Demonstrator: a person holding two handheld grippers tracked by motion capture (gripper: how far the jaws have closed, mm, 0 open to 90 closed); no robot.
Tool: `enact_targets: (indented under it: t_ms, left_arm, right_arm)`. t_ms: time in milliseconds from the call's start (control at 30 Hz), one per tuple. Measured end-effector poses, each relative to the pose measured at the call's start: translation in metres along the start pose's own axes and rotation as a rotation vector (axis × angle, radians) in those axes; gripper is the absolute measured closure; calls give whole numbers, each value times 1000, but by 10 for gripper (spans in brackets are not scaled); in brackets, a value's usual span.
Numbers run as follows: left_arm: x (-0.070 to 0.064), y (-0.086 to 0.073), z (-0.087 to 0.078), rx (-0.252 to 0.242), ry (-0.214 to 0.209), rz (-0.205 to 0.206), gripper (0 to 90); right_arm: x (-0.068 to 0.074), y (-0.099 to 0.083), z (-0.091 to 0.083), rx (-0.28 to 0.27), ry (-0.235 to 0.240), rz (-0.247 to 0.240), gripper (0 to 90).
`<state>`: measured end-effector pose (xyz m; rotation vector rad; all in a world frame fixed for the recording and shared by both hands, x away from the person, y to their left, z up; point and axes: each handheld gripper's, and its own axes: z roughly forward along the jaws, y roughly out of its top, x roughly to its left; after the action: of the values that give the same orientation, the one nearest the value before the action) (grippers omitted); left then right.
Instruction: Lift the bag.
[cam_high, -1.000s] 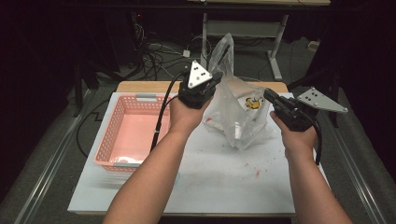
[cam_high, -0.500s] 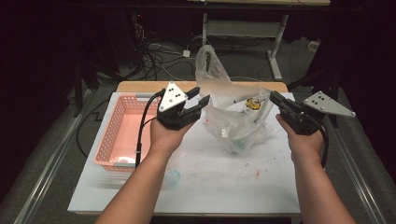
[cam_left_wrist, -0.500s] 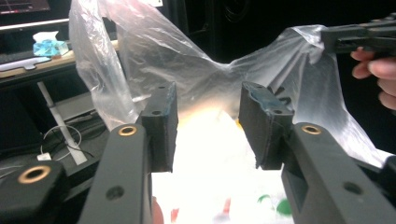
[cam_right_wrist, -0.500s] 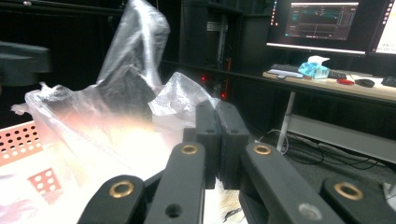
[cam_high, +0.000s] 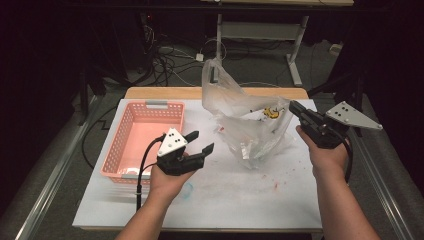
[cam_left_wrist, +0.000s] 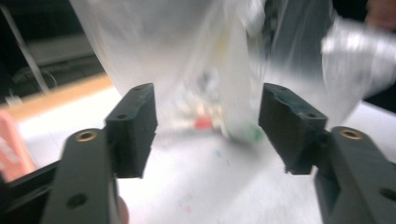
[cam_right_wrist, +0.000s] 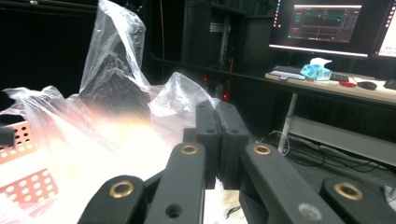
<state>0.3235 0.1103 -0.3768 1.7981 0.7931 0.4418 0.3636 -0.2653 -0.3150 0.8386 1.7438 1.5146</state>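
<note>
now left gripper (cam_high: 201, 142) low beside pink basket (cam_high: 145, 131), jaws apart, right gripper (cam_high: 296, 108) raised, jaws clenched on plastic bag (cam_high: 250, 120)

Two claws up: left claw (cam_high: 200, 142) and right claw (cam_high: 296, 107). One clear plastic bag (cam_high: 248, 125), one pink basket (cam_high: 145, 137), one white worktop (cam_high: 225, 195), one monitor (cam_right_wrist: 324, 23) glowing behind.

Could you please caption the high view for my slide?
Right gripper pinches the clear bag; left gripper open beside the pink basket.
</note>
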Motion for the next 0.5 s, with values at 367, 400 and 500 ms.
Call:
enact_targets:
  t_ms: [367,400,500]
  left_arm:
    - [-13,-40,28,118,-50,-37,176]
    - [-13,-40,28,118,-50,-37,175]
    - [-19,-48,33,140,-59,-21,148]
  right_arm:
    - [6,6,-24,-45,23,-7,773]
    - [6,7,-28,-56,26,-12,761]
    - [9,9,-39,-64,34,-15,715]
